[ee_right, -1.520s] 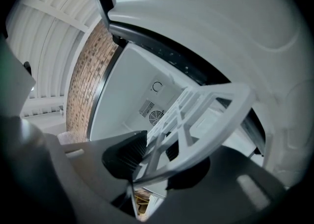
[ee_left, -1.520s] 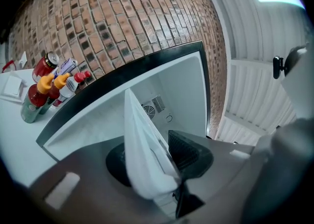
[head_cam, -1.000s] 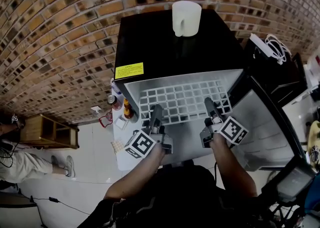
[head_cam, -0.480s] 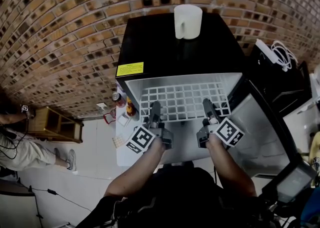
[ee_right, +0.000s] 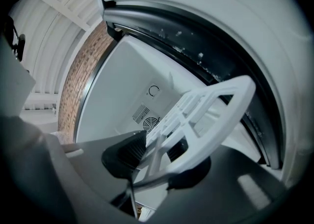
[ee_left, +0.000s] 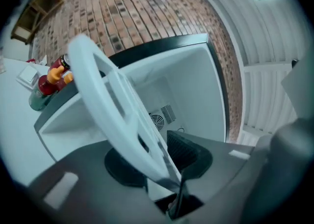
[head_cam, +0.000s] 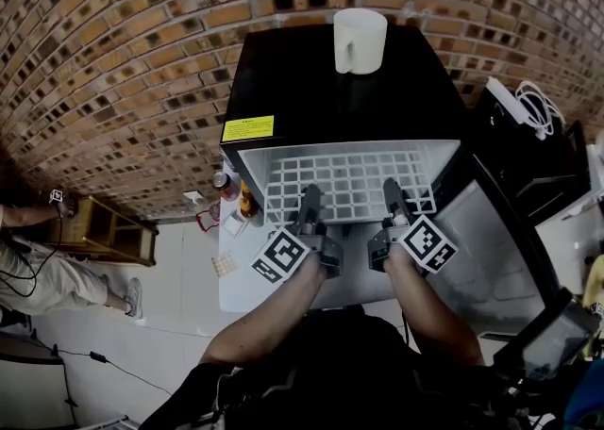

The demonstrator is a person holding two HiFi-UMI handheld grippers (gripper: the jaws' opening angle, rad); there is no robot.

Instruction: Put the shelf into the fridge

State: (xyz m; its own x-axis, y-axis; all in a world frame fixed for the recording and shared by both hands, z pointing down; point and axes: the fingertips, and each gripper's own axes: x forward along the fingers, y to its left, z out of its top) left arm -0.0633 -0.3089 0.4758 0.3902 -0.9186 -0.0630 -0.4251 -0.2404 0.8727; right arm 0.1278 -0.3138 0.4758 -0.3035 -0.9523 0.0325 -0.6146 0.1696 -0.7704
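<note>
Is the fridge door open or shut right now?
Open: the fridge door stands out at the right, baring the white interior where the shelf sits.

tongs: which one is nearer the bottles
The left tongs, which have just been closing with the shelf between them; the right tongs are farther from the bottles.

Shelf (head_cam: 349,183): white grid, lying level in the fridge (head_cam: 340,98) mouth
Left gripper (head_cam: 310,198): on its front edge, jaws just closing around it
Right gripper (head_cam: 391,190): same edge
Mug (head_cam: 359,40): atop fridge
</note>
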